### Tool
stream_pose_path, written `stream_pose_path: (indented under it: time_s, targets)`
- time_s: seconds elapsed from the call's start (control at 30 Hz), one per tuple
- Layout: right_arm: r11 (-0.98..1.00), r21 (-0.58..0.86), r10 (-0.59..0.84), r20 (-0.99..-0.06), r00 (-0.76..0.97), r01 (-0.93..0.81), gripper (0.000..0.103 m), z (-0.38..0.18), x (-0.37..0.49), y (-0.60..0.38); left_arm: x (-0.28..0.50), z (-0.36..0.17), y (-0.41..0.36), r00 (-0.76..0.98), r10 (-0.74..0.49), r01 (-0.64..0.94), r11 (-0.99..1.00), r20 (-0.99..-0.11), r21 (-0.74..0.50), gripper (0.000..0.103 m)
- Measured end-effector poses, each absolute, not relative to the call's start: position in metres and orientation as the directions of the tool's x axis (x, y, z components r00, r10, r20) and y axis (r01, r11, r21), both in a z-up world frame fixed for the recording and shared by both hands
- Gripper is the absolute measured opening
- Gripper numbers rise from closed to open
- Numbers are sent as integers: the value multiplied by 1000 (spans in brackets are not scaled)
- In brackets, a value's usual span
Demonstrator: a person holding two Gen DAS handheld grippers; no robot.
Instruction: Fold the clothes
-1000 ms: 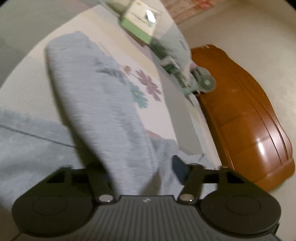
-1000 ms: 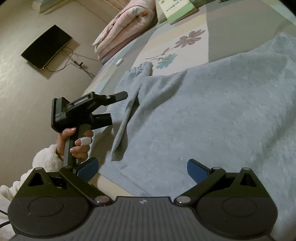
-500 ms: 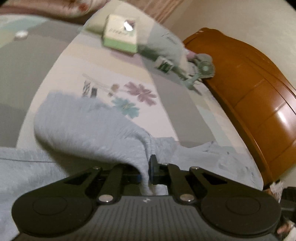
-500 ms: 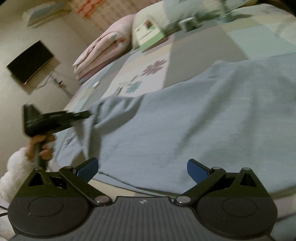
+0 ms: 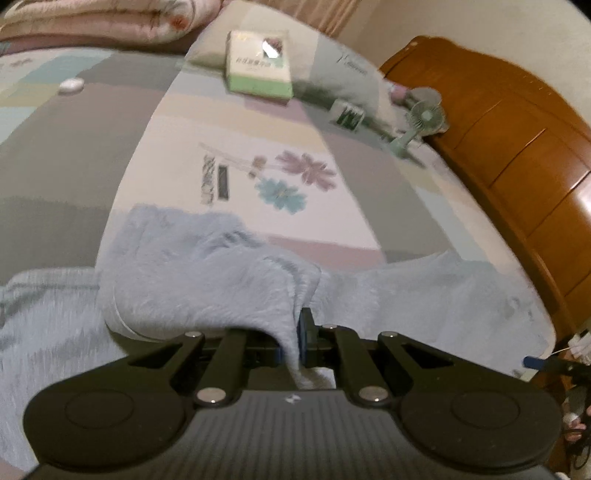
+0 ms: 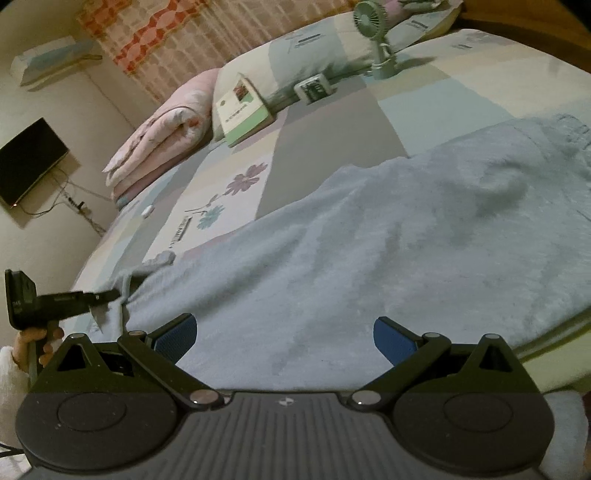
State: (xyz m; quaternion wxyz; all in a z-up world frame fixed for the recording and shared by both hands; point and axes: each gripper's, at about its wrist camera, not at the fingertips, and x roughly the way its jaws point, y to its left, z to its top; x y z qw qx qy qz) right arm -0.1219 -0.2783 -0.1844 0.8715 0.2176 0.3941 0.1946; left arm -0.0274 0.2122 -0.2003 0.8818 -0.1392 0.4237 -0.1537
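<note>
Left gripper point(image 5: 295, 341) now clamped on sweater sleeve point(image 5: 207, 280), right gripper point(image 6: 284, 334) fingers still apart.

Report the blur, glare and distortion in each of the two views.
Left wrist view: motion blur smears the blue garment and bedspread; glare sits on the green box and wooden headboard. Right wrist view: sharper overall, dim warm light, fisheye bending the bed edge, soft blur on the fan.

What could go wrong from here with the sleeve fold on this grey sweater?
1. The left gripper pinches only a thin edge of the sleeve; it may slip out mid-fold.
2. The right gripper hangs open over the sweater body, pinning nothing, so pulling may drag the garment.
3. The hem lies at the bed edge and could slide off.
</note>
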Motion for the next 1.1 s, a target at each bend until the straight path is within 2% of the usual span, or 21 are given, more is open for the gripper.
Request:
stream_pose_path:
  time_s: [0.2, 0.27, 0.4, 0.47, 0.63, 0.8, 0.9, 0.97, 1.1]
  targets:
    - [840, 521, 491, -615, 617, -149, 103, -187, -122, -281, -30, -200, 216, 618, -379, 168, 920, -689, -355, 7]
    - [845, 516, 482, -621, 618, -140, 103, -189, -122, -283, -28, -202, 220, 620, -362, 158, 926, -696, -342, 14]
    - [859, 497, 458, -636, 621, -124, 103, -192, -122, -286, -17, -216, 229, 579, -321, 113, 942, -749, -316, 16]
    - [875, 470, 433, -650, 624, -117, 103, -192, -123, -287, -16, -221, 236, 558, -322, 92, 940, -765, -329, 26]
    - [924, 372, 336, -679, 653, -88, 103, -185, -126, -295, -24, -219, 247, 524, -284, 75, 954, -803, -289, 45]
    - [980, 175, 194, -708, 679, -97, 103, -180, -125, -285, -43, -199, 252, 538, -169, 74, 985, -826, -154, 47]
    - [988, 83, 150, -726, 671, -132, 103, -188, -115, -270, -53, -178, 238, 582, -133, 123, 990, -802, -75, 48]
    - [985, 41, 144, -727, 672, -167, 103, -196, -106, -258, -56, -163, 216, 608, -157, 196, 980, -778, -44, 53]
    - [973, -62, 104, -744, 660, -222, 103, -214, -95, -236, -51, -168, 161, 592, -252, 344, 938, -766, -43, 62]
